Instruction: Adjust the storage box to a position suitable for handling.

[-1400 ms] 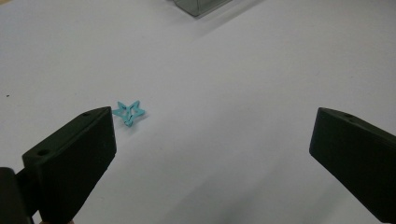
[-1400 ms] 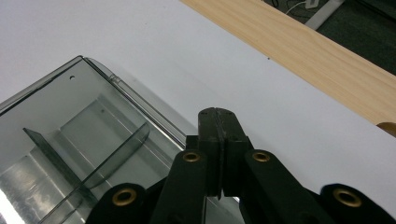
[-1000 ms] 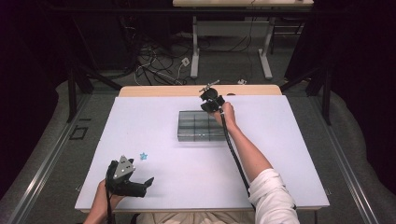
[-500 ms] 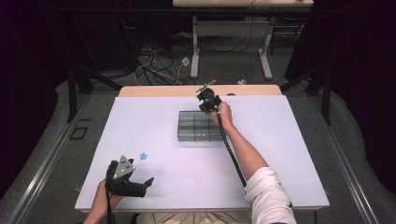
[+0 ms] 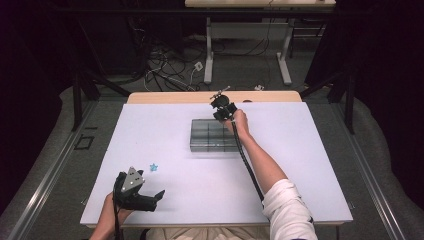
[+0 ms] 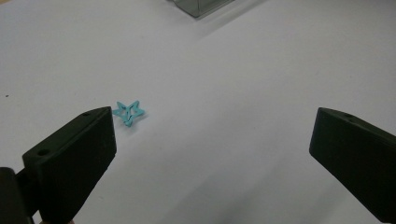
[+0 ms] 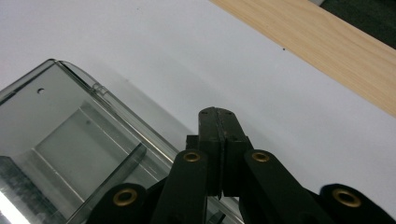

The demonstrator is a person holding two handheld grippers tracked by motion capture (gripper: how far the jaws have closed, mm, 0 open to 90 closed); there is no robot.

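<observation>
1. Left hand-held gripper (image 5: 159, 194) rests low at the near left of the white surface (image 5: 165, 135), jaws spread wide with nothing between them.
2. Small blue star (image 5: 153, 167) lies flat on the surface just beyond that gripper. In the left gripper view the star (image 6: 130, 112) sits right by the tip of one jaw, off to the side rather than centred in the gap. Looks like the gripper is parked wide so it can go for the star, but it needs to shift sideways first.
3. Clear compartment box (image 5: 214, 135) sits mid-surface, well apart from the star. Probably the bin the star goes into.
4. Right hand-held gripper (image 5: 221, 102) is at the far edge of the box, arm stretched across it. In the right gripper view the right hand-held gripper (image 7: 218, 117) has its jaws pressed together, nothing held, tips just over the box's clear rim (image 7: 100, 88).
5. Guess: the closed tips are placed there to steady or nudge the box. Whether they touch the rim I cannot tell.
6. Wooden strip (image 7: 322, 42) borders the far side of the surface.
</observation>
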